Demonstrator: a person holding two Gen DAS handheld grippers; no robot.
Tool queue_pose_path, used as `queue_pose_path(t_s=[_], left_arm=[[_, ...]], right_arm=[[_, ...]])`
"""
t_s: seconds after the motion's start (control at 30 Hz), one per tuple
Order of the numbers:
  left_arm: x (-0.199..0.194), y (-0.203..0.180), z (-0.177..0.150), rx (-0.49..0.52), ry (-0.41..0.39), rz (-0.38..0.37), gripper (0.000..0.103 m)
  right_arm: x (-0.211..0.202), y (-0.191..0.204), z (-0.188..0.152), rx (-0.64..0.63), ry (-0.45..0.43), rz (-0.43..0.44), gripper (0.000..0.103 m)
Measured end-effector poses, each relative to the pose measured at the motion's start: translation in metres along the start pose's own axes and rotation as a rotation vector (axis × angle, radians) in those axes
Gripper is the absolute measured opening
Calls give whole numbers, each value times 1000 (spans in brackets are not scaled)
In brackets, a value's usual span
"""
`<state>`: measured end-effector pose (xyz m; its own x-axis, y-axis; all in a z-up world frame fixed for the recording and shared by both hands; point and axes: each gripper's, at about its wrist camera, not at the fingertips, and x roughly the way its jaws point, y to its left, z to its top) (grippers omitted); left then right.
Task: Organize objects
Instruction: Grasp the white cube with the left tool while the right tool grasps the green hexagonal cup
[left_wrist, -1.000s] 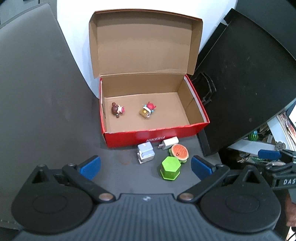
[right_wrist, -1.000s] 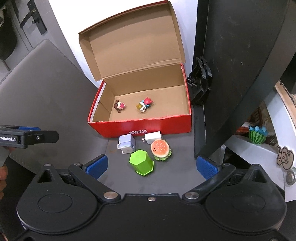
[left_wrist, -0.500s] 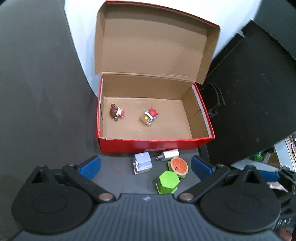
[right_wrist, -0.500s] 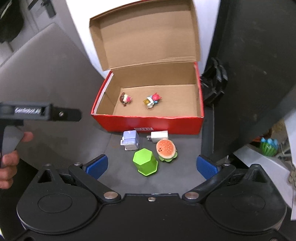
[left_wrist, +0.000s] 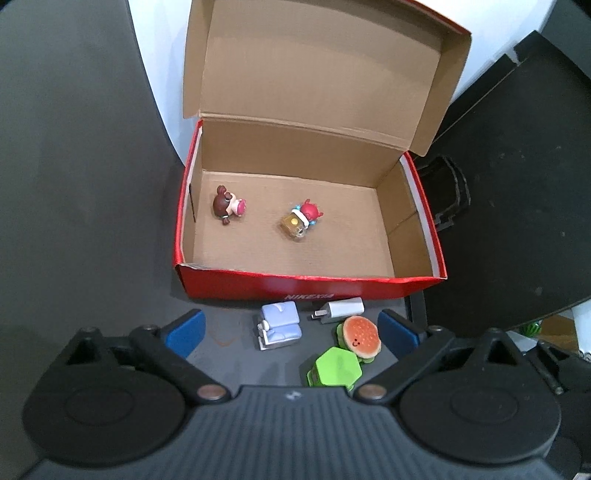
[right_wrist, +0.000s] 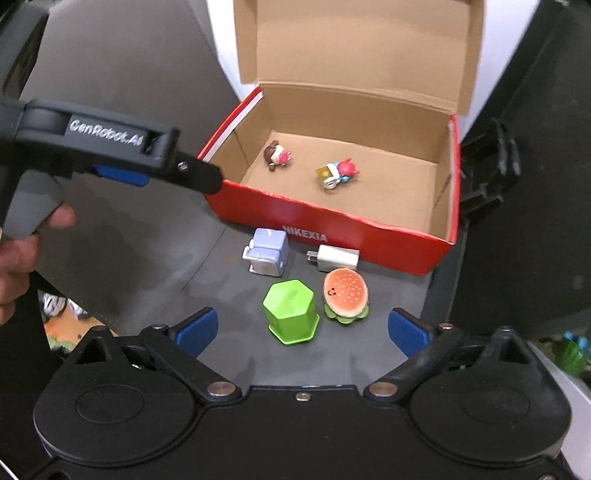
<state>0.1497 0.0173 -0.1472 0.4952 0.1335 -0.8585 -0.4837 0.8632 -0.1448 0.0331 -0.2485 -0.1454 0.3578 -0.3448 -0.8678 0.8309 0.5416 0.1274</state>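
A dark grey table top (right_wrist: 155, 258) is seen from above, w/ a white wall behind and black panels at the right. A red shoebox (left_wrist: 306, 284), lid flipped up, is set at the back; two small figurines, a brown-haired doll (left_wrist: 227, 205) and a red-capped figure (left_wrist: 303, 221), are already laid inside, well apart. Four items are left on the table just in front of the box: a pale blue toy (right_wrist: 267, 251), a white charger plug (right_wrist: 334, 258), a green hexagonal pot (right_wrist: 291, 312) and a burger toy (right_wrist: 345, 297), the last two touching.

Step judged: approach for the next pick, approx. a third done. Left gripper (left_wrist: 291, 332) and right gripper (right_wrist: 303, 326) are both spread wide, nothing pinched, though both jaws have just been closing slightly. Next, one item must be straddled squarely, w/o its neighbour being nudged
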Motion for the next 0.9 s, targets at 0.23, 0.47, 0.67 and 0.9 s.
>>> queue_pose_path(t_s=[0.23, 0.47, 0.67, 0.9], left_arm=[[27, 6, 2, -58, 32, 11, 88], [58, 9, 0, -93, 82, 17, 77], [88, 14, -4, -127, 129, 25, 67], [121, 17, -10, -160, 179, 50, 61]], right_arm=[[29, -2, 9, -102, 37, 48, 90], [61, -3, 15, -172, 89, 77, 77], [78, -1, 10, -223, 113, 127, 75], [95, -2, 8, -255, 127, 141, 77]])
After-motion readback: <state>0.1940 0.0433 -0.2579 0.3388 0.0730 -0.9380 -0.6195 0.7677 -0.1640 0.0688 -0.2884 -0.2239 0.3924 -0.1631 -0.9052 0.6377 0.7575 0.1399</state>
